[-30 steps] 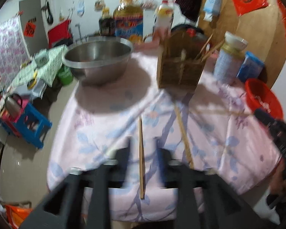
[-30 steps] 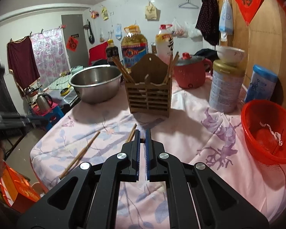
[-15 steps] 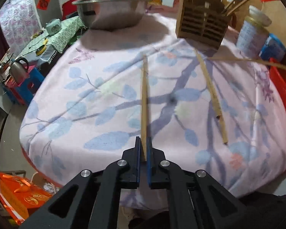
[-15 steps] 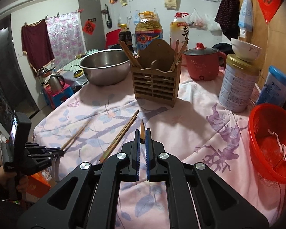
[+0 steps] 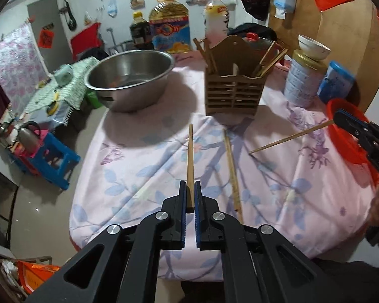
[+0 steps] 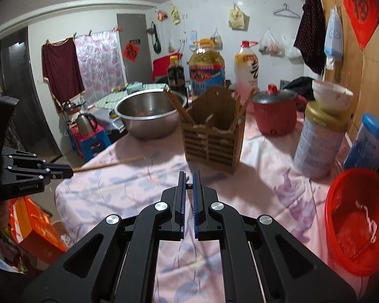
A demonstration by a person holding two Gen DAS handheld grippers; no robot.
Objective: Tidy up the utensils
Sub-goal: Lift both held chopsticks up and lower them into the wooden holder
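**Wooden chopsticks lifted in both grippers**

Wooden chopsticks number two in the air: the left gripper (image 5: pixel 190 194) is clamped on one chopstick (image 5: pixel 190 161) pointing toward the slatted wooden holder (image 5: pixel 233 93), and the right gripper (image 6: pixel 188 180) is pinched on a second chopstick (image 5: pixel 288 139), also seen from the left wrist. One more chopstick (image 5: pixel 233 169) lies on the floral tablecloth (image 5: pixel 139 166) in front of the holder. One steel bowl (image 5: pixel 128 78) sits left of the holder, one red basket (image 6: pixel 358 219) to its right.

White walls (image 6: pixel 260 15) are carrying hung bags, a grey door (image 6: pixel 135 48) is standing beside a pink floral curtain (image 6: pixel 98 60), and a blue stool (image 5: pixel 51 161) is sitting on the glossy floor (image 5: pixel 38 202).
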